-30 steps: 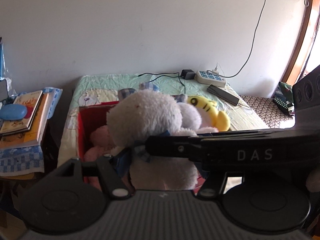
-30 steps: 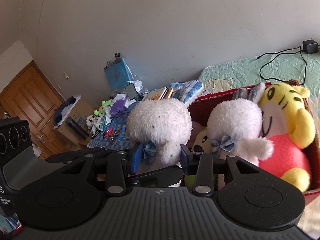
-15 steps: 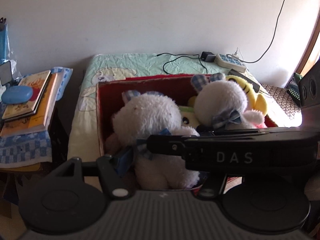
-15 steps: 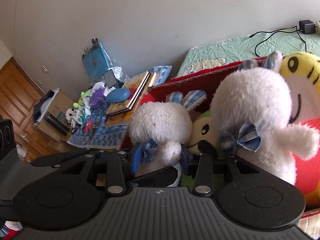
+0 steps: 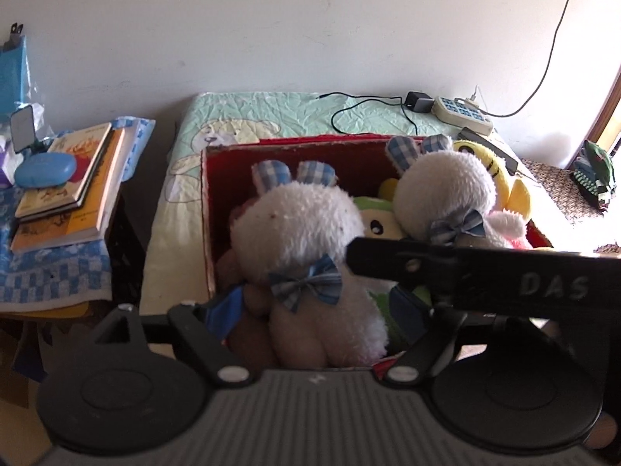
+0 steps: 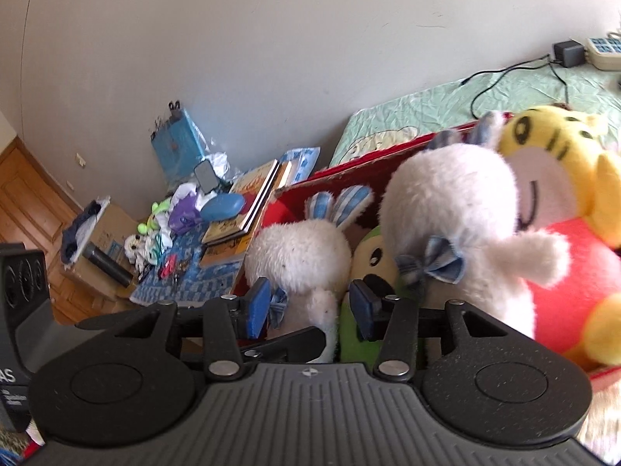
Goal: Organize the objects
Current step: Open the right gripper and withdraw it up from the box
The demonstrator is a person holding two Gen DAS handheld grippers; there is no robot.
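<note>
White fluff front and centre from the left wrist: small bunny (image 5: 299, 233) seated low in the red box (image 5: 283, 151), tucked toward the near left corner beside a brown plush (image 5: 236, 268), with a green plush (image 5: 378, 221) at the other flank. Wide spread on the left gripper (image 5: 314, 310), blue pads (image 5: 223, 310) either side of the body and clear of the fur. Looks like the placing step, nearly done. Best to back straight out along the fingers with no sideways swing, so as not to hook the checked bow (image 5: 306, 285) or tip the toy onto the second bunny (image 5: 446, 190) and yellow tiger (image 5: 504, 178) behind.

Over to the right wrist: right gripper (image 6: 309, 306) down at the same bunny's base, pads set narrower, bow against one pad, a sliver of green showing by the other. Hard to tell from here whether pinching or just loosed. Either way: open fully before lifting, wait for the fur to spring free, then rise gently. Worth a light downward nudge first if leaning, to seat the toy deeper. Soft, light, easily dragged, so slow hands.
</note>
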